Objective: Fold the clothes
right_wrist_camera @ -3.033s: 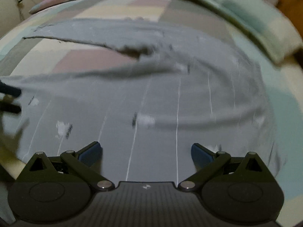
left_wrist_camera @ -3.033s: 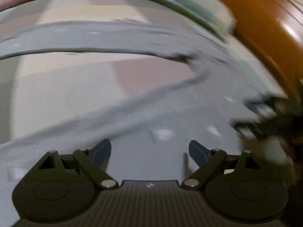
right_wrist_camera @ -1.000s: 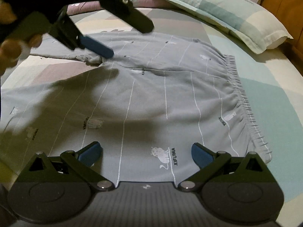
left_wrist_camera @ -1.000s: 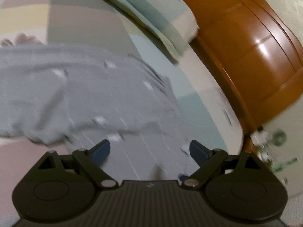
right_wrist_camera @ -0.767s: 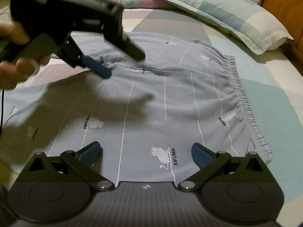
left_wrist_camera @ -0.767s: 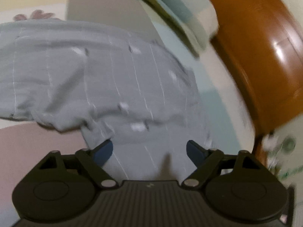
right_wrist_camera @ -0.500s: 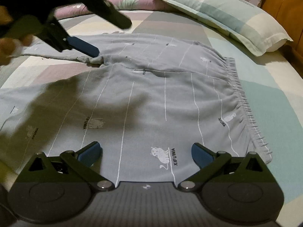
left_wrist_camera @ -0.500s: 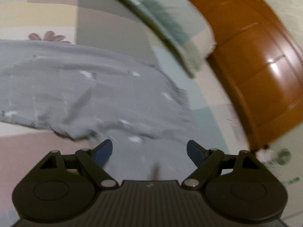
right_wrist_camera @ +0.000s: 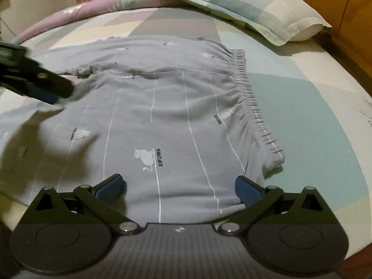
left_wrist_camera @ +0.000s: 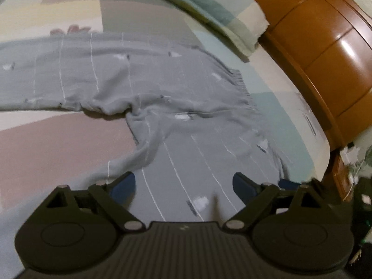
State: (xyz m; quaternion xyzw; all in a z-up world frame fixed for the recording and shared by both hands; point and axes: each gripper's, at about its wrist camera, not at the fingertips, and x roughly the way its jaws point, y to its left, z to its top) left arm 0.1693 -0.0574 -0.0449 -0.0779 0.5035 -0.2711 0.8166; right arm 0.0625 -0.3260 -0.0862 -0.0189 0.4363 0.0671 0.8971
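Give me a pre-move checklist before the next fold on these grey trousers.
1. Left gripper open, nothing between its fingers: ok.
2. Right gripper open, nothing clamped: ok.
3. Grey trousers spread flat on the bed: not ok, cloth is bunched at the crotch.
4. Elastic waistband in view and uncovered: ok.
5. Pillow clear of the trousers: ok.
6. Leg ends laid straight: cannot tell, out of view.

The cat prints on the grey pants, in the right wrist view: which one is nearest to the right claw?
The cat print with XIFUWA written beside it, just ahead of the right claw. The other prints lie farther up the pants.
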